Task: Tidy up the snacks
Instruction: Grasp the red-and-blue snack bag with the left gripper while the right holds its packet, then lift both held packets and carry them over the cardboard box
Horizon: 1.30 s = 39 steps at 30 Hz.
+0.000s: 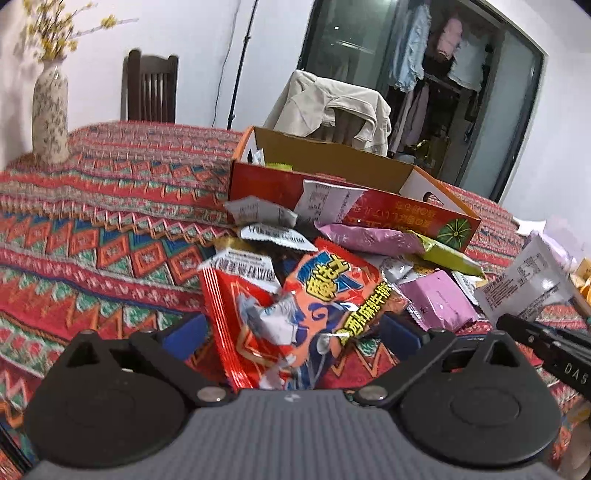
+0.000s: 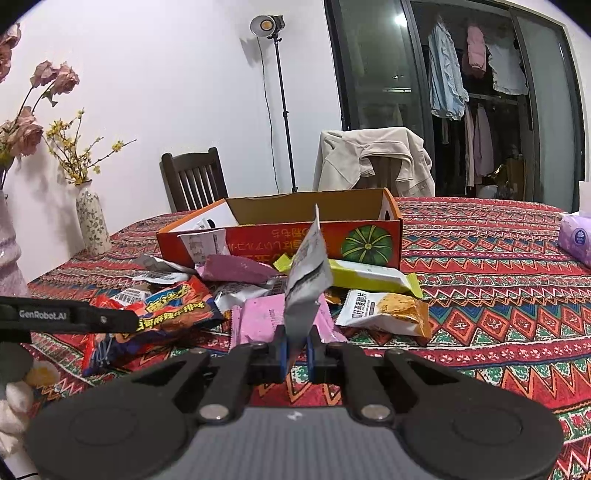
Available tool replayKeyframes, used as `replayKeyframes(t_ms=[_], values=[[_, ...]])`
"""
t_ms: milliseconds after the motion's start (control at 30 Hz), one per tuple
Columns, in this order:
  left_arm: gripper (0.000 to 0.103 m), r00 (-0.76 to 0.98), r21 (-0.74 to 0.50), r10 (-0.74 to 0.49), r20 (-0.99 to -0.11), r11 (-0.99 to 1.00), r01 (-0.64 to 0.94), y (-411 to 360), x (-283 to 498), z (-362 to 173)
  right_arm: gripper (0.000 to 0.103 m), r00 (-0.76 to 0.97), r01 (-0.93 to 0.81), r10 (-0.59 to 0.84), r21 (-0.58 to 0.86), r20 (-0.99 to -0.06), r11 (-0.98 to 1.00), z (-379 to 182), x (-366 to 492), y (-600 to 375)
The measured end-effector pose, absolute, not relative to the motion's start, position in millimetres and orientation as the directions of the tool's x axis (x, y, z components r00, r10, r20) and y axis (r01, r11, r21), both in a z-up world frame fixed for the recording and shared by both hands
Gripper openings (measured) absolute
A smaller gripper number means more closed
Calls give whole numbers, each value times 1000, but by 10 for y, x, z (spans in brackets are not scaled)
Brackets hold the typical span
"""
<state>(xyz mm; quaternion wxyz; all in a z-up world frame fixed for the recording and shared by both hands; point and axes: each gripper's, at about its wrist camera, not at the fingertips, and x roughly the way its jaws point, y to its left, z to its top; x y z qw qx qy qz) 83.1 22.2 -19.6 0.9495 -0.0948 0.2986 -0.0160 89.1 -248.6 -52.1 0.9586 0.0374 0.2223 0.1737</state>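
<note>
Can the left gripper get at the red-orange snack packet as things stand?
Probably yes. The left gripper is open, its fingers either side of the red-orange snack packet, nothing between. The right gripper, shut on a grey packet, is off to one side.

Two wrist cameras, low over the table, both facing the open cardboard box.
The left view sat close behind the snack pile, perhaps slightly tilted; the right looked from farther right; both shared box, pile and chairs.

Dim indoor light; studio lamp glows; fisheye edges bend; slight blur.
</note>
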Motion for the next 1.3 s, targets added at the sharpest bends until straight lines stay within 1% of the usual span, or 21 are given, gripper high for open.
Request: replayKeyframes(t_ms=[533,967,1000,1067,1100,1167,1300], values=[[103,805,-8,-65,-589,997,74,17,1113,-260,10,835,-314,349,153,-426,937,-562,952,-2473],[103,807,69,-2,-591,996,53,-99,1093,-366,10,833,-314,352,159,-426,936,-582,945,-2479],[102,805,64,-3,-594,997,50,-97,1093,-374,10,834,-315,352,159,-425,936,-581,938,-2482],[94,798,30,-26,-602,998,55,-67,1097,-386,10,834,-316,354,158,-424,935,-576,926,-2484],[92,799,12,-36,-601,998,55,-42,1093,-386,10,834,-317,354,158,-423,935,-575,919,-2487],[84,800,-15,-54,-598,998,56,-4,1075,-383,10,835,-318,355,158,-421,935,-570,907,-2491],[81,815,-35,-61,-577,998,51,22,1000,-374,10,837,-318,354,156,-418,935,-559,878,-2491]])
